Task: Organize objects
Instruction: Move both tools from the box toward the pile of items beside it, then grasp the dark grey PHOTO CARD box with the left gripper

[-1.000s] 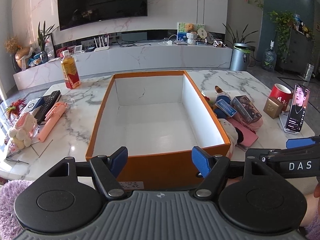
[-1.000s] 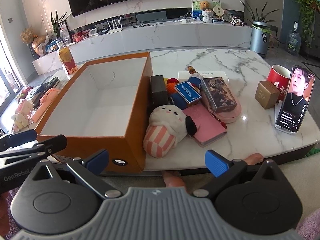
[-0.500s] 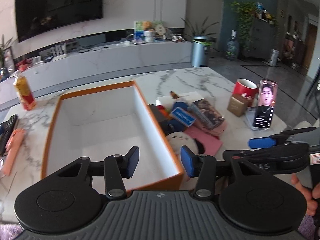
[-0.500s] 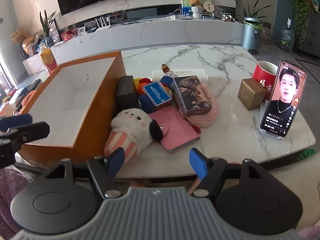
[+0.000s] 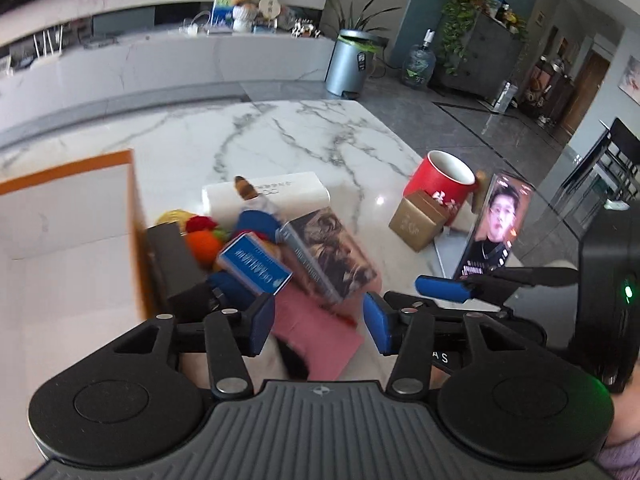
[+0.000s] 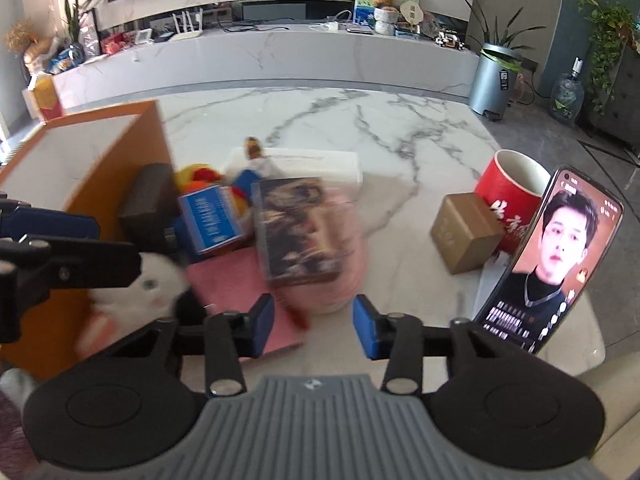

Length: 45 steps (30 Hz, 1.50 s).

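An orange box (image 5: 132,216) with a white inside stands at the left. Beside it lies a pile: a blue card box (image 5: 256,268), a dark picture box (image 5: 332,252), a pink notebook (image 5: 316,332), a black box (image 5: 172,256) and a knitted toy (image 5: 202,240). A white plush toy (image 6: 160,280) lies at the pile's near edge. My left gripper (image 5: 319,322) hovers over the notebook, its jaws opening, nothing gripped. My right gripper (image 6: 314,326) hangs over the picture box (image 6: 296,232) and notebook (image 6: 232,284), jaws closing, pads touching nothing.
A red mug (image 5: 440,184), a small gold box (image 5: 418,220) and a phone on a stand (image 5: 496,228) sit at the right of the marble table (image 5: 304,132). A flat white box (image 5: 268,194) lies behind the pile. The two grippers are close side by side.
Both grippers swung right, from the orange box to above the pile. The right jaws narrowed steadily; the left jaws narrowed, then widened slightly. Nothing was picked up.
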Motion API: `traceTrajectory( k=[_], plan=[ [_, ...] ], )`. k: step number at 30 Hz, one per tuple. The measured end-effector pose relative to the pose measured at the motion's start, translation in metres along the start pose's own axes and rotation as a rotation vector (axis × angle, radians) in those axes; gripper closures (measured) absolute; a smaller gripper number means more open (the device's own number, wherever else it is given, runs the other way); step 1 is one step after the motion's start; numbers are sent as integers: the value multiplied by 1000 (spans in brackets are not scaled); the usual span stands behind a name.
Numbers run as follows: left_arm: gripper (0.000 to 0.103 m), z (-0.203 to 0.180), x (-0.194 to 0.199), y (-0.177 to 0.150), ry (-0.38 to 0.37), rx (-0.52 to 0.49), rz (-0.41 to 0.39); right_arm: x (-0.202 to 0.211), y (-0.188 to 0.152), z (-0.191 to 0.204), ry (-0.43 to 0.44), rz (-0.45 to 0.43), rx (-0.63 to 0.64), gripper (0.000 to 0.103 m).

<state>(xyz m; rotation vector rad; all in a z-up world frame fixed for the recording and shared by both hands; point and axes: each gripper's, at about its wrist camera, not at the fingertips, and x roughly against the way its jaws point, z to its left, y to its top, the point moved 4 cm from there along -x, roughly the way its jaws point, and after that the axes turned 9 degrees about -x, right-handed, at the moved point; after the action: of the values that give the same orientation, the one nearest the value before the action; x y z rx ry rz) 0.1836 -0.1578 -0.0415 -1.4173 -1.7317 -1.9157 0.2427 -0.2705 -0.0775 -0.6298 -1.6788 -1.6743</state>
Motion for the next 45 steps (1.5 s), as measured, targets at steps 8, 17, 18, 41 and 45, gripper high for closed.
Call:
traceTrajectory(
  k=[8, 17, 18, 41, 45],
  plan=[
    [41, 6, -71, 15, -28, 153, 79, -42, 23, -24, -10, -23, 9, 75],
    [33, 13, -112, 9, -24, 256, 138, -62, 12, -30, 72, -1, 4, 75],
    [33, 13, -113, 9, -30, 267, 133, -63, 11, -30, 74, 0, 7, 75],
    [77, 17, -68, 24, 41, 203, -57, -60, 1, -29, 135, 99, -83, 32],
    [77, 22, -59, 25, 56, 203, -76, -57, -2, -11, 141, 79, -1, 19]
  ],
)
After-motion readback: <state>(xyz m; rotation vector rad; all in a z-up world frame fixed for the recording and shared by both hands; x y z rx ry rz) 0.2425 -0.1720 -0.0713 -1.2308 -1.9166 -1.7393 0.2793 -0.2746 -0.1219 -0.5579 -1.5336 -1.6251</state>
